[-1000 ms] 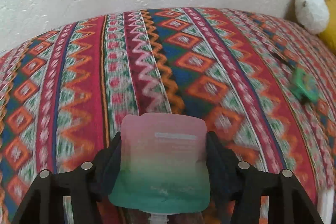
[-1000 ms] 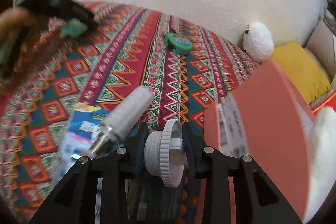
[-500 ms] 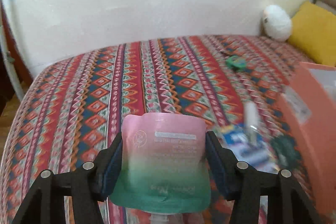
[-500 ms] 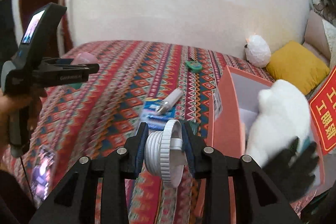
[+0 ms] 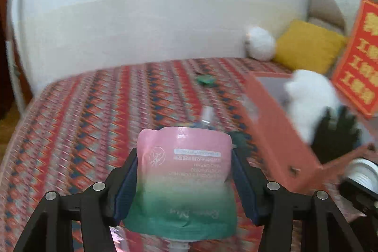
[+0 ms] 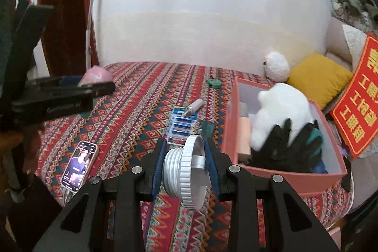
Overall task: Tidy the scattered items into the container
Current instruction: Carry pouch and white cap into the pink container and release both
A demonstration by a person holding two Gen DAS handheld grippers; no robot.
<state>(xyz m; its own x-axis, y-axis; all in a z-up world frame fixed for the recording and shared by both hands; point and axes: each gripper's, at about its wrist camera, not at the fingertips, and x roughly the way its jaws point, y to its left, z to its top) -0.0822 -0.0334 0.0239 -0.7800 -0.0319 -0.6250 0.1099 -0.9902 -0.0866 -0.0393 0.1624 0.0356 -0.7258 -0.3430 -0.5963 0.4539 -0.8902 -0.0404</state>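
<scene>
My left gripper (image 5: 184, 171) is shut on a pink-to-green pouch (image 5: 184, 181), held above the patterned bedspread (image 5: 82, 124); it also shows at the left of the right wrist view as the left gripper (image 6: 94, 87). My right gripper (image 6: 185, 164) is shut on a silver ribbed cap (image 6: 186, 171). The salmon box (image 6: 283, 177) stands to the right, holding a white plush toy (image 6: 281, 110) and a black glove (image 6: 283, 145). On the bedspread lie a blue battery pack (image 6: 180, 125), a white tube (image 6: 195, 106), a dark green card (image 6: 206, 128) and a green tape measure (image 6: 213, 82).
A phone (image 6: 79, 165) with a lit screen lies at the front left of the bed. A white plush ball (image 6: 276, 66) and a yellow cushion (image 6: 319, 79) sit against the wall. A red sign (image 6: 359, 98) leans beside the box.
Both grippers have lifted and drawn back from the bed with their items still held. The view has widened, and the box with its contents has come into sight.
</scene>
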